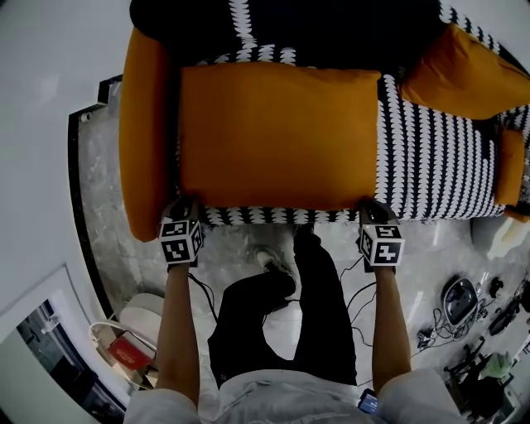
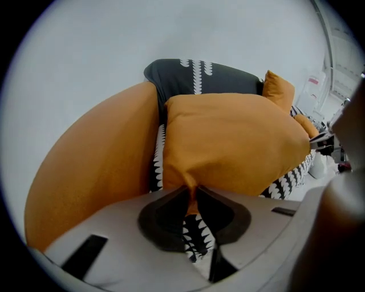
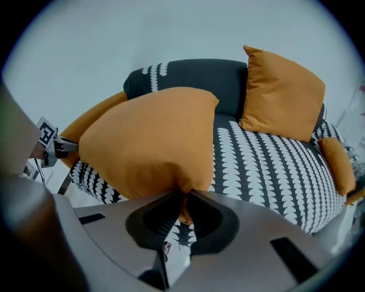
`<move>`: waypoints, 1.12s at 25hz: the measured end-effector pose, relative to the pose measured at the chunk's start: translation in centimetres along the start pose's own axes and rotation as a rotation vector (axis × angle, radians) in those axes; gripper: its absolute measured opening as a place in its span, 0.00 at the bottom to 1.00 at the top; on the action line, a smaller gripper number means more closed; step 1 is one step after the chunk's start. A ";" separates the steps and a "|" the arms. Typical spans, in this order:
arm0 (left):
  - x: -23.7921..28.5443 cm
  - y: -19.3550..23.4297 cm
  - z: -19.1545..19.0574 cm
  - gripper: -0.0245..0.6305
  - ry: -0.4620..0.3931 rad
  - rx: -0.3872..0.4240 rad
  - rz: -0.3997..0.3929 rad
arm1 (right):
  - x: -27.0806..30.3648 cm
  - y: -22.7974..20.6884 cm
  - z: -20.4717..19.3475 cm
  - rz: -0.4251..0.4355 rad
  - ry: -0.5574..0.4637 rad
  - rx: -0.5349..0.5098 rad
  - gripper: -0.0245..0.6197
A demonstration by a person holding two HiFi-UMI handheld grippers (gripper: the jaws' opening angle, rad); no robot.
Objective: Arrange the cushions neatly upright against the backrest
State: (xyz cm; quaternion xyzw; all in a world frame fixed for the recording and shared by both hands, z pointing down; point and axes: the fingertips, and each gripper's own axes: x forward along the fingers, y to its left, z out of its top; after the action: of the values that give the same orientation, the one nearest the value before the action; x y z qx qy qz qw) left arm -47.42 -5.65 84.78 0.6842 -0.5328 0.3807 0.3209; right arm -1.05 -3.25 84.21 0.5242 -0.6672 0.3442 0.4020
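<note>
The sofa [image 1: 439, 157] fills most of what I can see: a seat woven in black-and-white scalloped stripes, a dark backrest [image 1: 331, 25] with the same pattern running down it, and a plump orange armrest [image 1: 145, 132] curving round the left end.

On the seat lies the large orange cushion [image 1: 277, 137], a broad rectangle of plain matte cloth. It is roughly flat, with its front edge along the seat's front and its far edge close to the backrest. A smaller orange cushion [image 3: 282, 97] already leans upright against the backrest further right.

The left tool [image 2: 191, 197] is pinching the cushion's near-left corner, the fabric bunched into a small fold between its jaws. The right tool [image 3: 183, 199] nips the near-right corner the same way.

The step in hand looks like tipping this cushion up. I'd lift both corners evenly so it pivots on its far edge, then press it back until it stands against the backrest. The filling looks soft and will likely sag, so an uneven lift could twist it, and thin pinches may slip off the cloth.
</note>
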 end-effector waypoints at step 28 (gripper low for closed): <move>-7.7 1.8 25.7 0.07 -0.100 -0.051 0.147 | -6.8 -4.9 25.1 0.089 -0.046 -0.219 0.07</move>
State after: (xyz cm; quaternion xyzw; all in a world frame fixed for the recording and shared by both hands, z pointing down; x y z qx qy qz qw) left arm -45.65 -24.01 65.29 0.6531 -0.6063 0.3550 0.2825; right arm 0.20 -23.55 67.28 0.4549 -0.7324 0.2746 0.4258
